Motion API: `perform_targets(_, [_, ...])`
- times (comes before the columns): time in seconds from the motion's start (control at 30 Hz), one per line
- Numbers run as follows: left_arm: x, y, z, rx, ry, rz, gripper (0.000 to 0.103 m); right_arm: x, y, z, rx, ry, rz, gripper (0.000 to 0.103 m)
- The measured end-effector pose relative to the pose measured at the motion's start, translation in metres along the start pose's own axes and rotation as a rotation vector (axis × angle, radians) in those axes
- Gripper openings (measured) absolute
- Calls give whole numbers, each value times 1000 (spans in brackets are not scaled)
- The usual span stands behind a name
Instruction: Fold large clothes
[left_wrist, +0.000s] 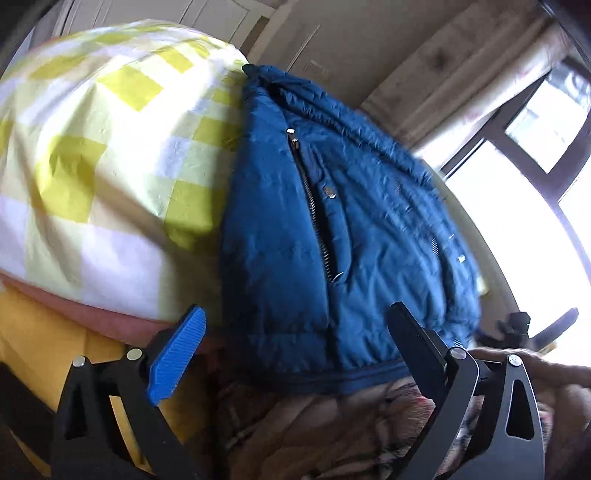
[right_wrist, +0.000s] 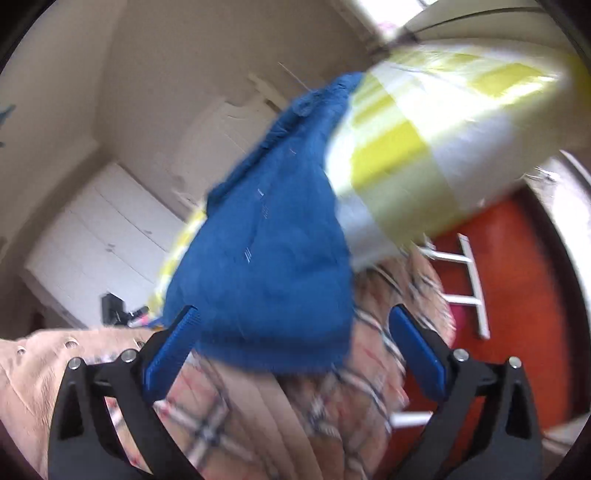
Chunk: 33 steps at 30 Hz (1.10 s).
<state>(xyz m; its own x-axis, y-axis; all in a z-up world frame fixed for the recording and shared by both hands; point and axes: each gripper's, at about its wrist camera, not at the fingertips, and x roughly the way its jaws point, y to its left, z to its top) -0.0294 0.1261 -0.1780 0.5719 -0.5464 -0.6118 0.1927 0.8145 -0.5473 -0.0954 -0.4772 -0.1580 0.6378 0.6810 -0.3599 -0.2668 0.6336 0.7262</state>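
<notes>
Blue padded jacket (left_wrist: 332, 229) laid on the bed, over a tan plaid blanket (left_wrist: 314, 428) at the near edge, its far side against the bed's yellow-and-white checked quilt (left_wrist: 103, 155). Zipper and snaps turned up; hem nearest both cameras, and apparently doubled into a compact bundle, though blurred in the right wrist view.

Left tongs (left_wrist: 295, 354) spread wide, blue pad on one side and black finger on the other, bracketing the hem without touching it. Right tongs (right_wrist: 295, 343) likewise wide apart, the jacket's lower edge (right_wrist: 266, 280) between the pads yet not pinched. Nothing held by either.

Probably a just-set-down position: both pairs angled downward at the near edge, free of the cloth so the fold can settle. Bulky filling likely to spring back, hence worth pressing or re-gripping at the hem corners. Hard to judge from here whether another fold remains.
</notes>
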Motion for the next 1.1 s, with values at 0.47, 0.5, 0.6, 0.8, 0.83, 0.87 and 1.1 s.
perform_targets(0.47, [24,-5,-4,118,13,75,95,48,22,-5,-121,27,79,18])
perform_targets(0.5, [28,-4,-4,123,20,64,95,43,23,-6,-114,26,83,18])
perform_targets(0.6, [38,-8,-8,150,37,-8,94,43,27,-8,-104,36,65,18])
perform_targets(0.8, [59,27,-8,15,33,-131,95,50,10,-7,-68,29,82,25])
perform_targets(0.83, [61,27,-7,23,33,-140,93,52,8,-7,-63,39,81,32])
perform_targets(0.87, [62,24,-7,34,35,-156,87,56,6,-7,-57,42,79,33])
perform_targets(1.1, [6,-35,-9,192,-122,-151,19,38,43,-11,-189,-65,29,11])
